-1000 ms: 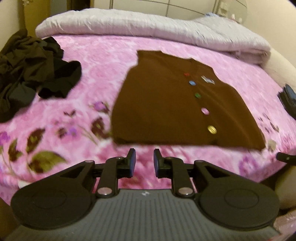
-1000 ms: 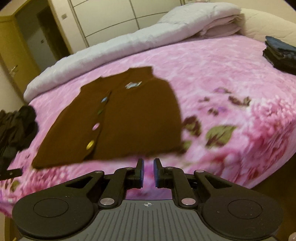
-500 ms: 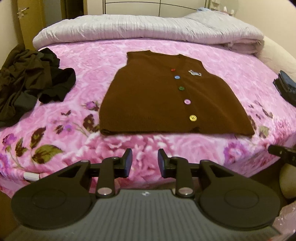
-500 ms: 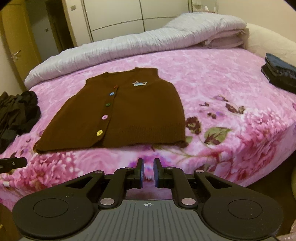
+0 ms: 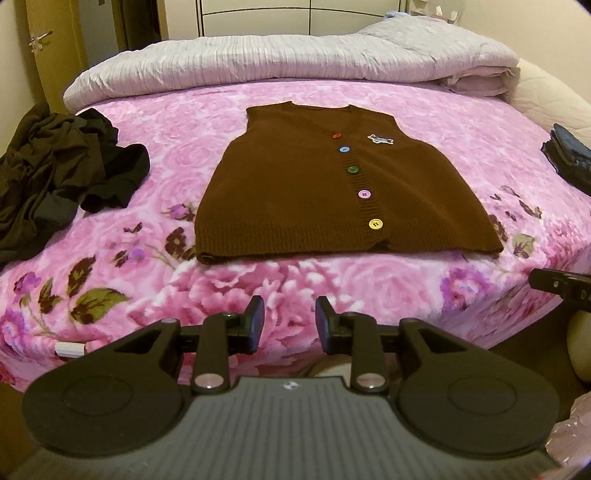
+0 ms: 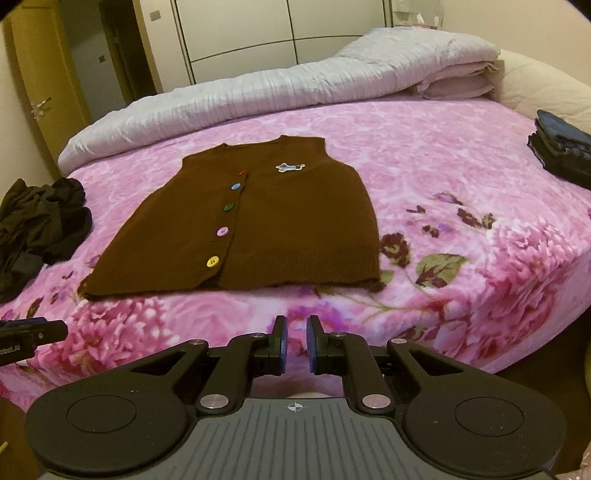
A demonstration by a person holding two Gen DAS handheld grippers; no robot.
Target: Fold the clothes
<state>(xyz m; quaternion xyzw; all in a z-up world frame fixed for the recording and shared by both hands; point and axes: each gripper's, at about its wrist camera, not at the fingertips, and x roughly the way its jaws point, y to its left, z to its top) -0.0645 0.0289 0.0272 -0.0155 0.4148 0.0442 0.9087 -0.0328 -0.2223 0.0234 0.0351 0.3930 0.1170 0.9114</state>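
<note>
Pink floral bed [image 5: 332, 99], white wardrobe [image 6: 295, 33] behind

A home bedroom: a bed [image 5: 332, 99] with a pink floral blanket [image 5: 155, 147], a rolled quilt [image 5: 280, 59] at twelve o'clock, wardrobe doors [image 6: 295, 29] behind.

1. Ahead of the left tongs [image 5: 290, 325], bare pink blanket [image 5: 295, 284] lies open up to the brown vest's [image 5: 295, 192] hem.
2. Left of them, a heap of dark clothes [image 5: 55, 177] blocks that side.
3. Right of the right tongs [image 6: 296, 343], open blanket runs to a folded dark stack [image 6: 561, 151].
4. Beyond the vest, a rolled quilt [image 5: 258, 62] closes the far edge.
</note>
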